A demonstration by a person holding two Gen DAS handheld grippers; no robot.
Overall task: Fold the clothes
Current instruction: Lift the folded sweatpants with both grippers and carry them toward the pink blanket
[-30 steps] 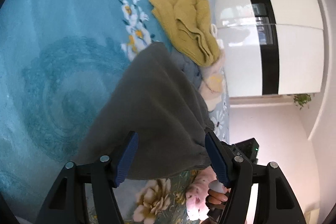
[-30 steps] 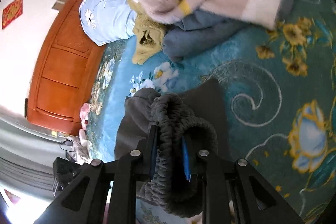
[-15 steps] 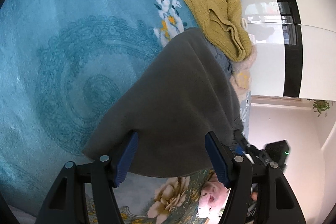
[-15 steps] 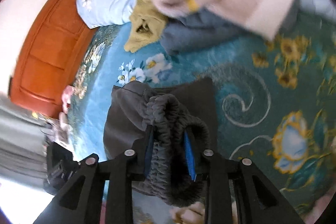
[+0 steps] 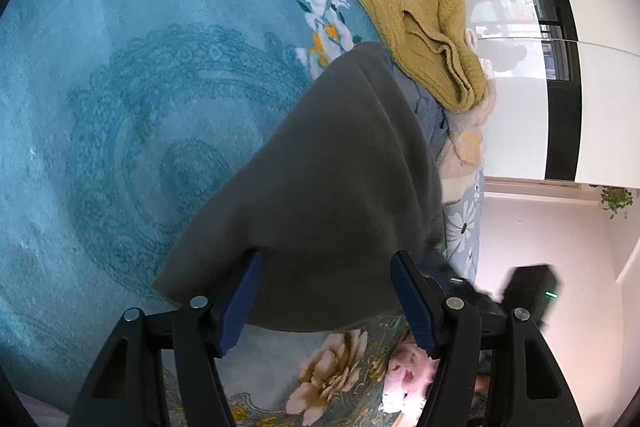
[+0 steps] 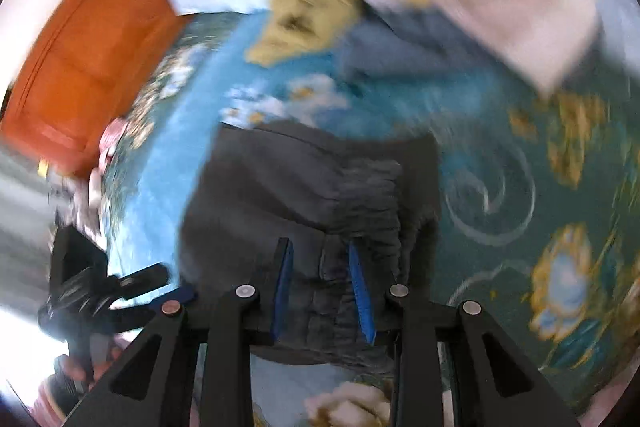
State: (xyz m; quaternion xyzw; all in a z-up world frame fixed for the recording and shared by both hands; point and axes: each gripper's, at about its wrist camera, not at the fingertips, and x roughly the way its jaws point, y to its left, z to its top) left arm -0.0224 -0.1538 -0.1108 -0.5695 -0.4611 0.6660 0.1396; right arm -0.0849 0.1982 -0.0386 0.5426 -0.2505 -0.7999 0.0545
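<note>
Right tool (image 6: 322,291) pinches grey garment (image 6: 304,187); left tool (image 5: 328,297) gapes beside it.

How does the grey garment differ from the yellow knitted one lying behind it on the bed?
The grey garment is dark and smooth, with a gathered elastic band; the yellow knitted garment is mustard with a coarse knit. The grey one looks larger and lies nearer the grippers; the yellow one is crumpled at the far side, by the pile. The right gripper has the grey one's band between its fingers; nothing holds the yellow one. Both lie on the teal floral bedspread.
</note>
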